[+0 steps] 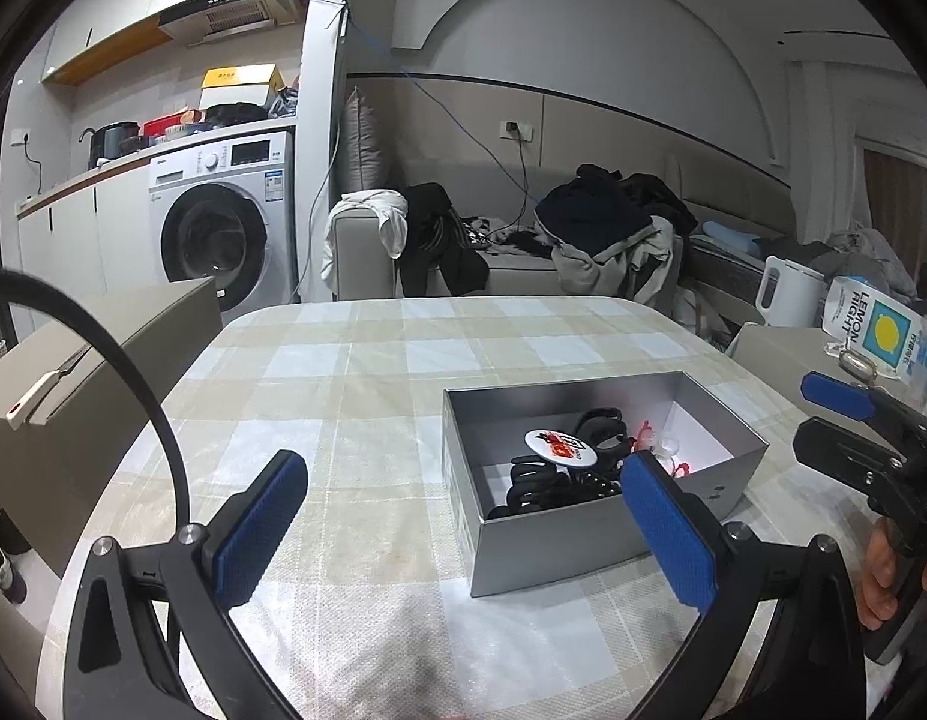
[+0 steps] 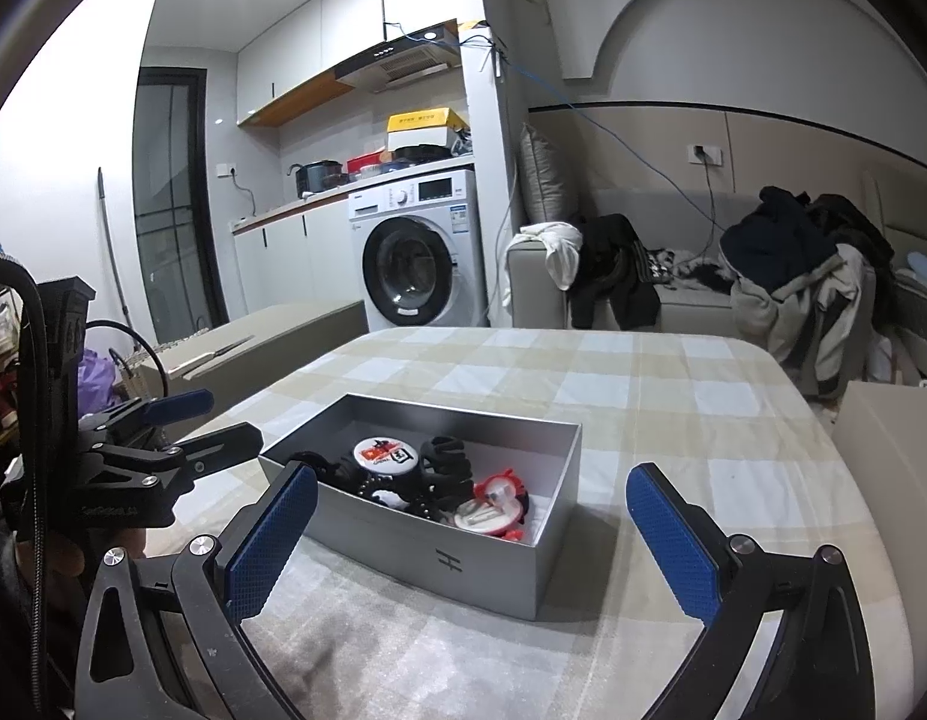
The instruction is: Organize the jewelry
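Observation:
A grey open box (image 1: 547, 546) (image 2: 439, 564) stands on the checked tablecloth (image 1: 355, 396) (image 2: 643, 408). Inside it lie a round white badge (image 1: 560, 447) (image 2: 386, 454), black hair claws (image 1: 532, 480) (image 2: 445, 462) and a red and white ornament (image 1: 667, 450) (image 2: 493, 507). My left gripper (image 1: 463, 534) is open just short of the box's near left corner, nothing between its blue pads. My right gripper (image 2: 472, 543) is open too, wide, with the box's front wall between its fingers but apart from them. Each gripper shows at the side of the other's view (image 1: 847, 420) (image 2: 187, 426).
A beige cabinet (image 1: 85, 396) stands left of the table, a white kettle (image 1: 787, 291) and a lemon drink pack (image 1: 877, 330) on a stand to the right. Behind are a sofa with clothes (image 1: 607, 228) and a washing machine (image 1: 223, 216). A hand (image 1: 889, 576) holds the right gripper.

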Action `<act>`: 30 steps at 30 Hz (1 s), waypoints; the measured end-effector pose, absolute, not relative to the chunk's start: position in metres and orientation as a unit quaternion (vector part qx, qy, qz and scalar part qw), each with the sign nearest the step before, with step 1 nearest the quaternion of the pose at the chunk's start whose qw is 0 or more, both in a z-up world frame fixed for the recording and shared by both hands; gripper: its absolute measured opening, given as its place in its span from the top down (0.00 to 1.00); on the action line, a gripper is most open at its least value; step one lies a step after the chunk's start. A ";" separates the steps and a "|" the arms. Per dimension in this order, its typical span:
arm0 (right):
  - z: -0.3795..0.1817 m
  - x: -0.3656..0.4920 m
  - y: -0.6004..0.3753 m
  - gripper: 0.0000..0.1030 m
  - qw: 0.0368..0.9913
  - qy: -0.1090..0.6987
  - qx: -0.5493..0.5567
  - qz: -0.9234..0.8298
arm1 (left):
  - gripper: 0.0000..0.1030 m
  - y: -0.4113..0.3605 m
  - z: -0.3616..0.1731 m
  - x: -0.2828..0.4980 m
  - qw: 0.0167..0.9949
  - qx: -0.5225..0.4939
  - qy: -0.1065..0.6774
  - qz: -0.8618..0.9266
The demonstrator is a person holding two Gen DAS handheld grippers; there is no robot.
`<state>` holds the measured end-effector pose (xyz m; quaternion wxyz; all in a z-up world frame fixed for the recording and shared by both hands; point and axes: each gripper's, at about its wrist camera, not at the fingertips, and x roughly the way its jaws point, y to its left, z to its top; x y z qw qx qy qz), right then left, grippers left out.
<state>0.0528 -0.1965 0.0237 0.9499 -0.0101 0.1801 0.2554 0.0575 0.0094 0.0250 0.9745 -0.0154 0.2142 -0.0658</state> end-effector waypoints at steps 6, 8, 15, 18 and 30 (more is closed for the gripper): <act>0.022 0.055 -0.195 0.00 0.948 0.186 -0.013 0.257 | 0.01 0.008 0.026 0.057 0.975 -0.010 0.211 -0.065; 0.022 0.054 -0.195 0.00 0.948 0.185 -0.013 0.258 | 0.01 0.007 0.026 0.057 0.976 -0.007 0.210 -0.062; 0.022 0.055 -0.198 0.00 0.948 0.188 -0.005 0.257 | 0.01 0.008 0.025 0.059 0.975 -0.007 0.215 -0.059; 0.022 0.056 -0.199 0.00 0.947 0.190 -0.001 0.258 | 0.01 0.009 0.024 0.061 0.974 -0.011 0.220 -0.062; 0.022 0.058 -0.199 0.00 0.947 0.191 0.002 0.260 | 0.01 0.011 0.024 0.061 0.973 -0.013 0.221 -0.062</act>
